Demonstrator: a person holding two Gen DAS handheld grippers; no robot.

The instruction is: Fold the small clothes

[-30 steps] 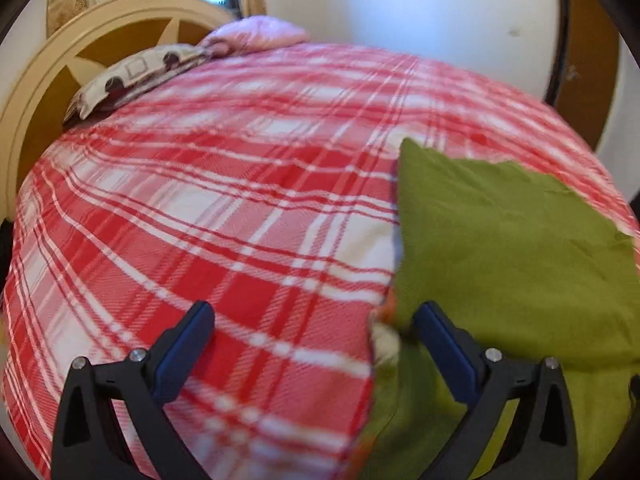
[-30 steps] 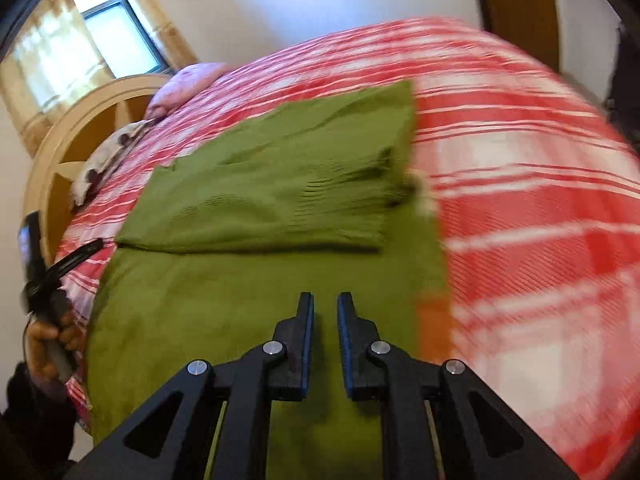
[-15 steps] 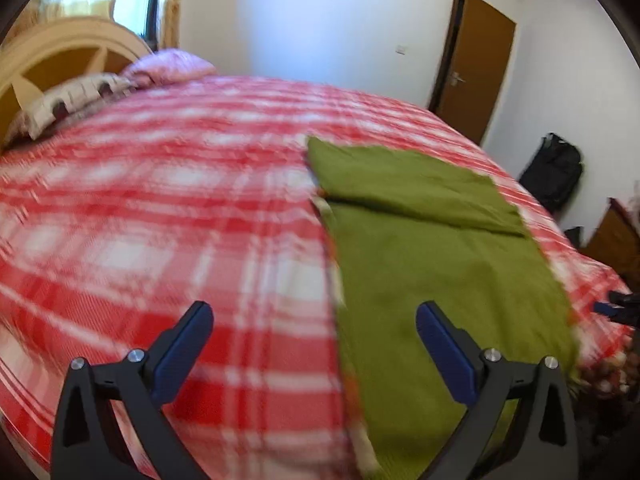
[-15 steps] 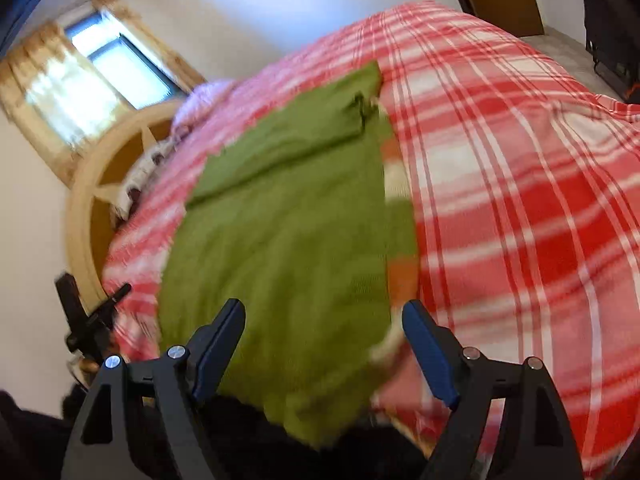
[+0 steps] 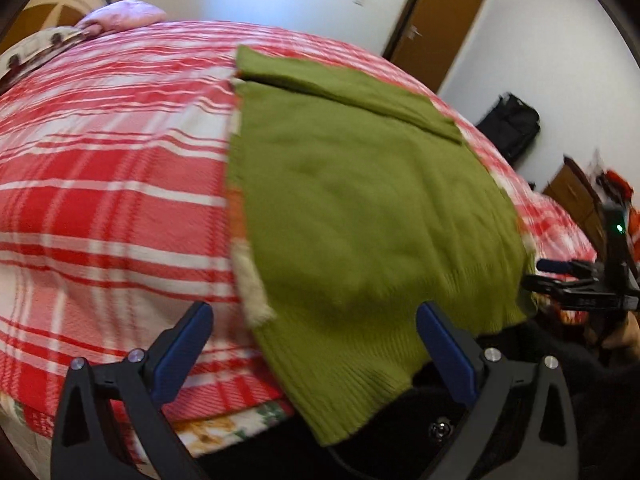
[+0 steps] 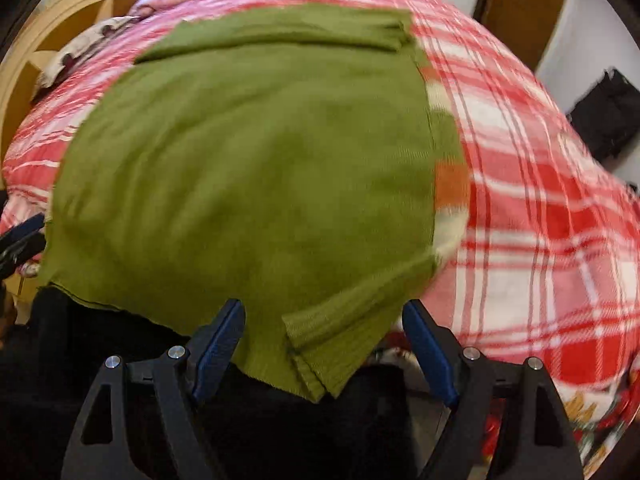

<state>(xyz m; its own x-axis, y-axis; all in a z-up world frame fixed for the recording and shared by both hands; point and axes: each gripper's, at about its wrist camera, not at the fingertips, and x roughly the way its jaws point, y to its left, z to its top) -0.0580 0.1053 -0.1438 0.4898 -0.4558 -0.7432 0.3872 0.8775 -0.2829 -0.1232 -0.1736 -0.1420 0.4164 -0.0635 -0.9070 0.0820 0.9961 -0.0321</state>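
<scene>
A green knitted sweater [image 5: 360, 208] lies spread across a bed covered by a red-and-white plaid blanket [image 5: 108, 184], its ribbed hem hanging over the near edge of the mattress. In the left wrist view, the left gripper [image 5: 312, 344] hovers at that edge with its blue-padded jaws spread wide; the left finger sits over bare plaid, the right finger over the dark gap below the hem, and the hanging hem falls between them without either pad pressing on it. Ahead of the jaws the sweater runs away up the bed, with a folded-over band of the same green cloth lying across its far end. Far ahead to the left, a pink pillow [image 5: 124, 18] and a patterned pillow [image 5: 36, 46] rest against a cream headboard [image 5: 60, 4]. To the right of the jaws a brown door [image 5: 436, 20] stands in the white wall and a black bag [image 5: 508, 128] sits on the floor. At the right edge, the other tool shows side-on, black with blue tips.

In the right wrist view, the right gripper [image 6: 322, 346] also stands with jaws wide apart, holding nothing. A corner of the sweater's ribbed hem droops between its fingers, untouched by the pads. Plaid blanket fills the area right of the right finger, and the left gripper's blue tip peeks in at the far left edge.
</scene>
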